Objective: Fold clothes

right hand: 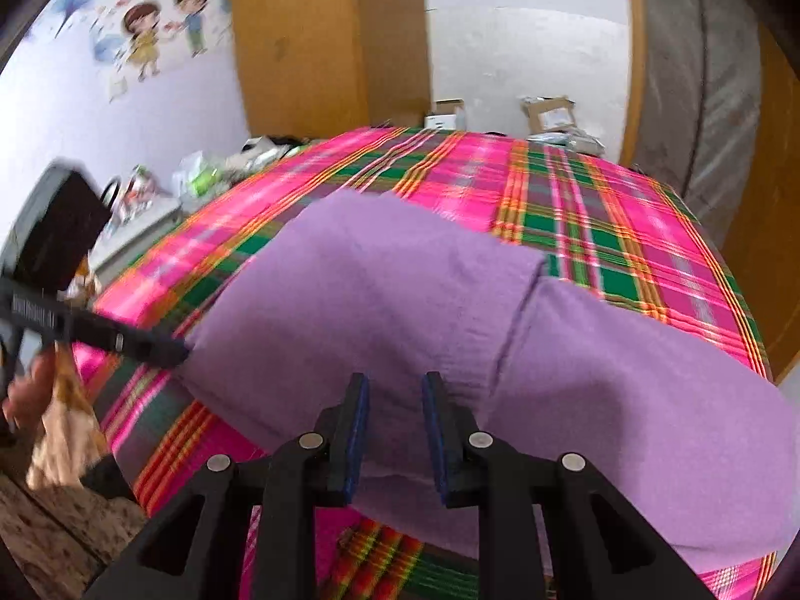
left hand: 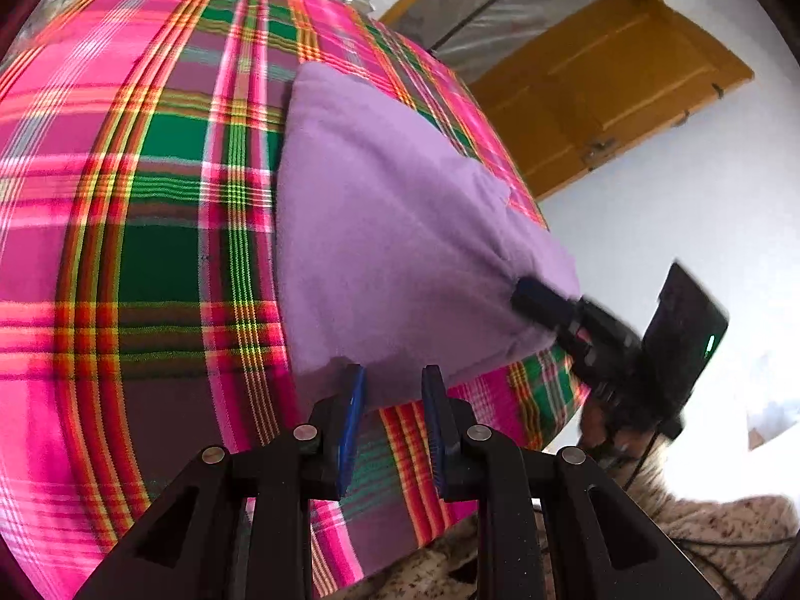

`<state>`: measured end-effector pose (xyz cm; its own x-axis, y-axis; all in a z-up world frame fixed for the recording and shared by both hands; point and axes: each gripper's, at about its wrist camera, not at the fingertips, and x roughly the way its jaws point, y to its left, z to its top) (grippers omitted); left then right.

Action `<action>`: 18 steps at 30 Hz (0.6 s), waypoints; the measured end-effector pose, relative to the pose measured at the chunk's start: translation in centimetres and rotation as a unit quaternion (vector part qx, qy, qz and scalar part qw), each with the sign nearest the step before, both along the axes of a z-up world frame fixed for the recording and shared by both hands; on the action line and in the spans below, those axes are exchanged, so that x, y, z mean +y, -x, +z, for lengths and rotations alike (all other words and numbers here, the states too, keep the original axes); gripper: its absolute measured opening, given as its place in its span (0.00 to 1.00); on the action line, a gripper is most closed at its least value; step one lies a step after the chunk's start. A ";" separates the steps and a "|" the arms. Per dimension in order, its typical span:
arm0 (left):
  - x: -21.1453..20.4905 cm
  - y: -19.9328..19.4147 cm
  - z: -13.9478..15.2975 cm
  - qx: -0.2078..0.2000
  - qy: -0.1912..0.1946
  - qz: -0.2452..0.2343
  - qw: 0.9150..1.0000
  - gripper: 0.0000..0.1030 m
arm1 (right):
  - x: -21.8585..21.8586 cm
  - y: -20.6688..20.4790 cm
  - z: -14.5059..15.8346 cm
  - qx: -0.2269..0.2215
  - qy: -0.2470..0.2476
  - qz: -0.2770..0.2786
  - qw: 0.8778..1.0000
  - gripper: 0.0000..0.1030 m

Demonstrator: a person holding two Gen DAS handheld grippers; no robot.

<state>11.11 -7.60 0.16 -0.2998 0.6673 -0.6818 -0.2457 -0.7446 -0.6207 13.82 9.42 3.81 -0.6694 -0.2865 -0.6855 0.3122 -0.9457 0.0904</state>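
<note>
blue-padded jaws of the left gripper (left hand: pixel 392 420) and right gripper (right hand: pixel 395 425) stand apart, nothing clamped, at the near hem of the purple garment (left hand: pixel 390 230) on the plaid cloth (left hand: pixel 150 230); mid-fold, next comes re-gripping that hem.

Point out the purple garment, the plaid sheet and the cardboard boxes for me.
purple garment (right hand: pixel 380 300): right wrist view, middle of its folded body.
plaid sheet (left hand: pixel 150 200): left wrist view, bare green-and-pink area.
cardboard boxes (right hand: pixel 550 115): right wrist view, front face.

White wall (right hand: pixel 525 60), wooden door (left hand: pixel 615 85), cartoon stickers (right hand: pixel 165 25).
</note>
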 end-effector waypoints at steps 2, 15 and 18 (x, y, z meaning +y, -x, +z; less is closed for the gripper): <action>0.3 -0.3 0.3 0.008 0.013 -0.013 1.000 0.22 | 1.1 0.8 0.7 0.005 0.030 -0.009 0.999 0.21; -0.8 2.6 1.0 0.030 0.016 -0.006 0.999 0.22 | 7.1 9.6 -0.5 -0.067 0.169 -0.060 0.982 0.29; -0.7 3.3 0.3 0.017 0.019 -0.013 1.000 0.22 | 7.6 10.5 -1.0 -0.068 0.184 -0.057 0.979 0.09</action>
<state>7.80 -8.28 0.41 -0.3060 0.6484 -0.6971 -0.2846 -0.7610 -0.5830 3.29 17.06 2.82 -0.6214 -0.4597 -0.6344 0.1681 -0.8691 0.4652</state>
